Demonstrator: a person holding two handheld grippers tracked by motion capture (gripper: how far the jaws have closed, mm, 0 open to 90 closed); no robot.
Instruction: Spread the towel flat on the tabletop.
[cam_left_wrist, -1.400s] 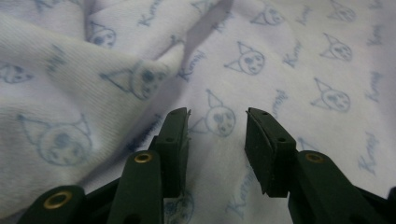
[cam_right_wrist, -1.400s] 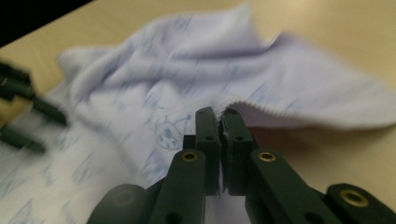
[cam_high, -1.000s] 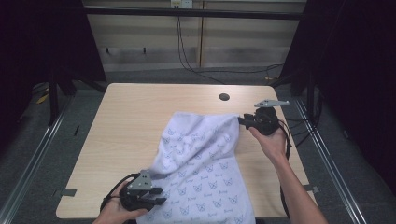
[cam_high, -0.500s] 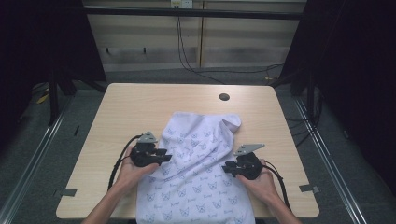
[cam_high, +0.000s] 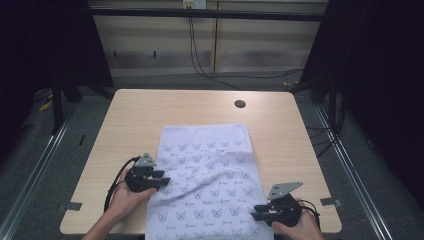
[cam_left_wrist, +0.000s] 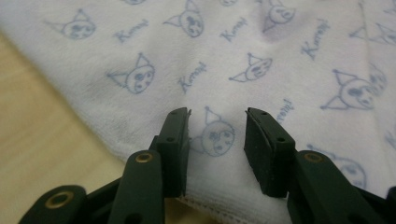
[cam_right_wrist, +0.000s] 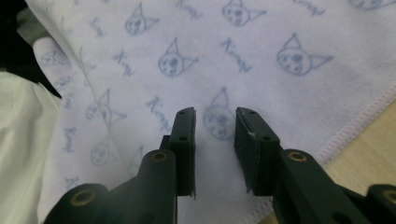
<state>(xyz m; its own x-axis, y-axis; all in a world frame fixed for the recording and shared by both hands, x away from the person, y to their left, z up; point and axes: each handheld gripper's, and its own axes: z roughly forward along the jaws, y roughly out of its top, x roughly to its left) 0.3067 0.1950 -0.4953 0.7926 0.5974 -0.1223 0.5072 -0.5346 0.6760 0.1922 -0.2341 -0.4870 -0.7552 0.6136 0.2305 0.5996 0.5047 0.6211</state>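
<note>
The printed towel (cam_high: 207, 175) lies flat on the wooden table (cam_high: 125, 120), its near end hanging over the front edge. The left gripper (cam_high: 159, 179) and right gripper (cam_high: 256, 214) flank it — both with jaws just opened apart, cloth beneath, nothing pinched. A dark round hole (cam_high: 240, 104) sits beyond, well apart.

High view above the table (cam_high: 125, 110) looking forward-down, gripper views close, sharing the towel (cam_high: 210, 165).

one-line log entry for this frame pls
towel: flat on table, near end over edge | left gripper: open, at left hem | right gripper: open, at right hem | neither gripping
</note>
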